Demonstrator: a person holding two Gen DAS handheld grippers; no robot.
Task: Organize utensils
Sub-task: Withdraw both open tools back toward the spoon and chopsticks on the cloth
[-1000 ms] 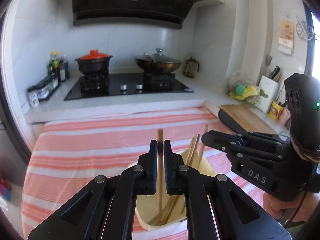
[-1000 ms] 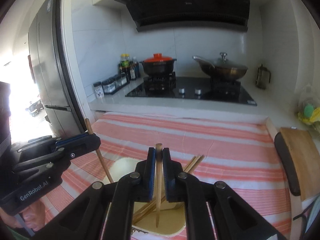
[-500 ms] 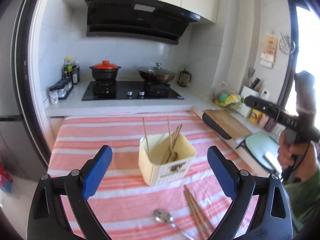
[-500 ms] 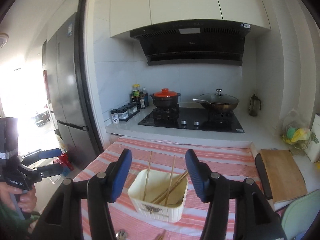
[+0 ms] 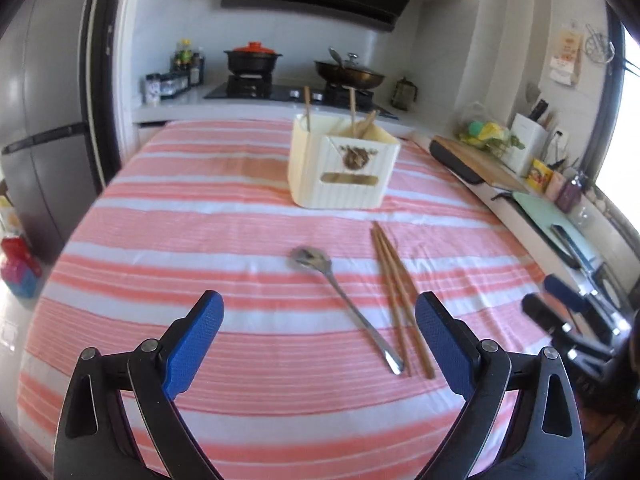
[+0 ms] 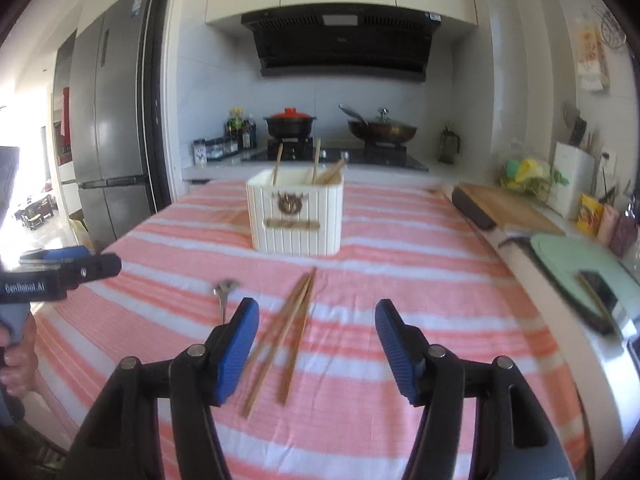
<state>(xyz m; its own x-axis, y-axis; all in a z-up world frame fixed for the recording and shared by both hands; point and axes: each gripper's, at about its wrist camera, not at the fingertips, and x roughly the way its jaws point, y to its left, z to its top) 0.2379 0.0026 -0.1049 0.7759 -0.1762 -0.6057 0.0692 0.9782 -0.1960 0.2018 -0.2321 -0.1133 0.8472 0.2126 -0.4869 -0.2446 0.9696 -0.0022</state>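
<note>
Wooden chopsticks [image 6: 290, 320] lie on the cloth ahead of both wide-open, empty grippers, left gripper [image 5: 319, 320] and right gripper [image 6: 316, 332].

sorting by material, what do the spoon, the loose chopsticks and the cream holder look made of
Spoon: looks like polished metal, silvery with glints.
Loose chopsticks: probably wood or bamboo, matte brown.
Cream holder: ribbed and smooth, likely plastic, maybe ceramic; it cannot be settled.
</note>
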